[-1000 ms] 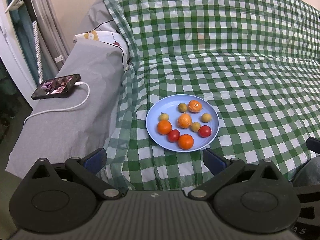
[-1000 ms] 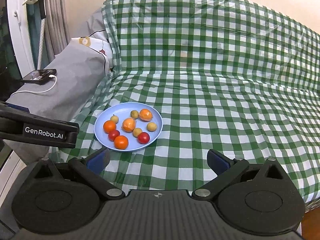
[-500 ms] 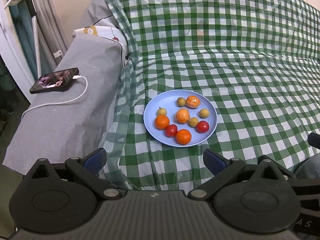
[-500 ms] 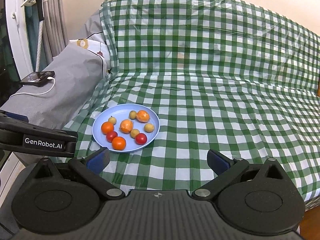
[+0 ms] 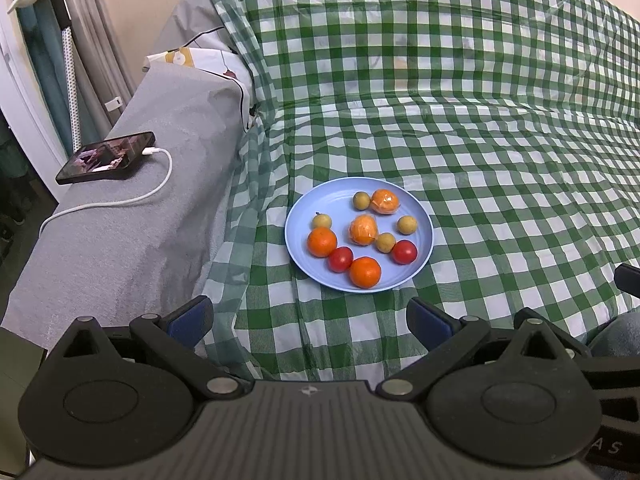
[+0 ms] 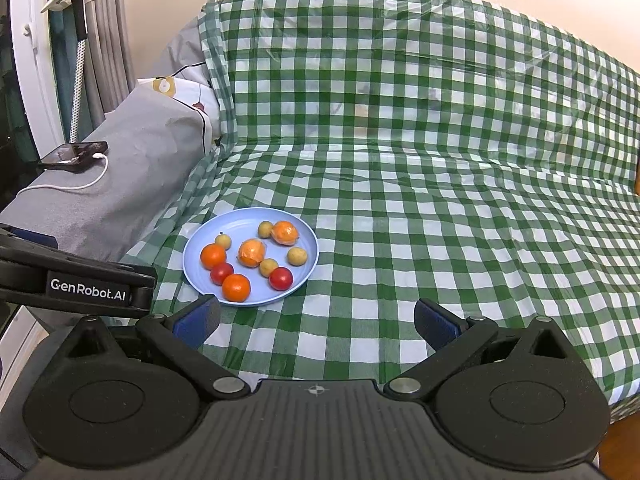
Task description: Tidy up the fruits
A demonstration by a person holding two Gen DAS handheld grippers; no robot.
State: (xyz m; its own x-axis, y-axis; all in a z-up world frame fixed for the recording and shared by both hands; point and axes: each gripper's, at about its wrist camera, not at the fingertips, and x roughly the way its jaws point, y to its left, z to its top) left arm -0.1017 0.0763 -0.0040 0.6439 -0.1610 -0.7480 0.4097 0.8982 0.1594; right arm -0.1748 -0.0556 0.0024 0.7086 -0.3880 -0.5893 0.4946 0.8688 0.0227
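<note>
Left wrist view puts the blue plate [image 5: 424, 216] on the green-checked cloth [image 5: 480, 140], near the cloth's left edge and ahead of the left gripper [image 5: 308, 318]. On it lie nine fruits: two smooth oranges [image 5: 321, 241], two peeled oranges [image 5: 385, 201], two red tomatoes [image 5: 341, 259] and four small yellow-green fruits [image 5: 407, 225]. One peeled orange sits at the far rim beside a small yellow fruit; the other sits mid-plate, touching another yellow one. The tomatoes and one smooth orange line the near rim.

Compared with a second ago, the plate sits slightly higher in this view and a little nearer the centre line — the fruits keep the same arrangement, none lifted or shifted on the plate.

Both claws stand wide apart and hold nothing. The left gripper's blue pads [image 5: 188, 316] frame bare cloth just short of the plate. In the right wrist view the right gripper [image 6: 318, 322] hovers to the right of the plate [image 6: 200, 240], which has slid rightward and closer in that picture than before; its left pad [image 6: 198, 320] now lies just below the plate's near rim.

Left of the cloth a grey covered armrest [image 5: 120, 220] carries a phone [image 5: 106, 158] with a white cable [image 5: 120, 200] plugged in. The left gripper's black body, labelled GenRobot.AI, crosses the right view's left edge.
</note>
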